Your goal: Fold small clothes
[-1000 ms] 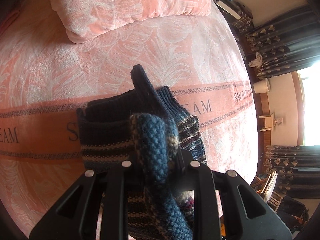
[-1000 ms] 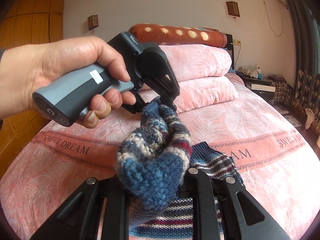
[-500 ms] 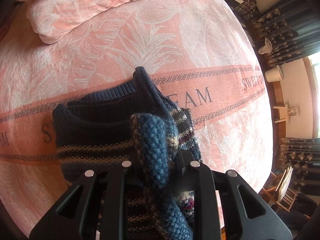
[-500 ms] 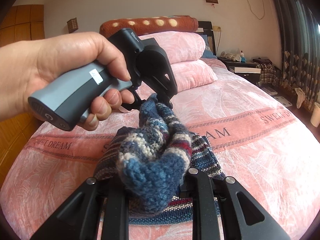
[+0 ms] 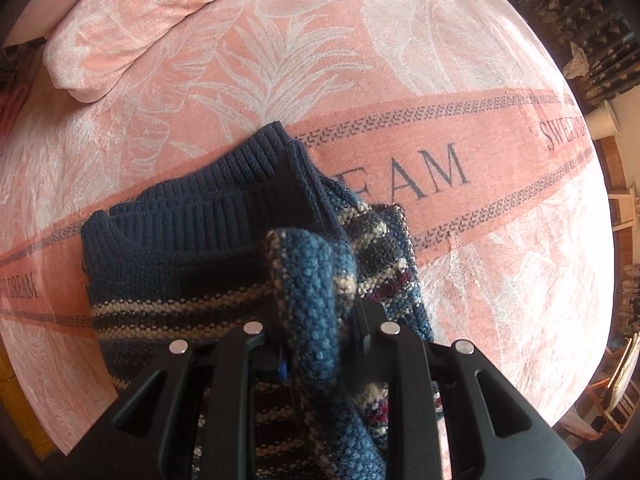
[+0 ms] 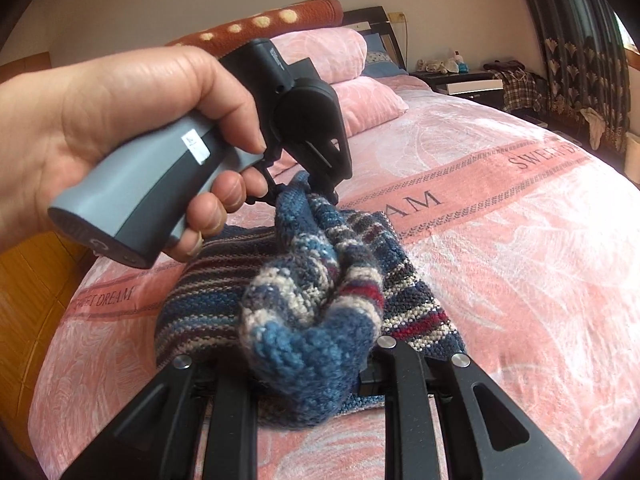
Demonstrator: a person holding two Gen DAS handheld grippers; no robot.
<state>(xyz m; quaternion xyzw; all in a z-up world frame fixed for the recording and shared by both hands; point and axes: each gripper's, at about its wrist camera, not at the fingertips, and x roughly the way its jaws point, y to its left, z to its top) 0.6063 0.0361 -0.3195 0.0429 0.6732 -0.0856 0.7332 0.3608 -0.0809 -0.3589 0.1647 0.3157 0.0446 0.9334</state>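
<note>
Both tongs clamp bunched edges of one small knit sweater: left tongs pinch a chunky blue fold, right tongs squeeze a thick striped wad. The left tongs, held in a hand, also show in the right wrist view, biting the same edge farther along. Fold looks mid-way: part of the sweater is doubled over, lifted edge not yet laid down, smoothing left. Sweater lies mid-bed on the bedspread. Coarse wool, blue/cream/maroon stripes, ribbed navy collar. Bedspread plush pink, leaf pattern, lettered band. Beyond: soft pink pillows, spotted red bolster.
</note>
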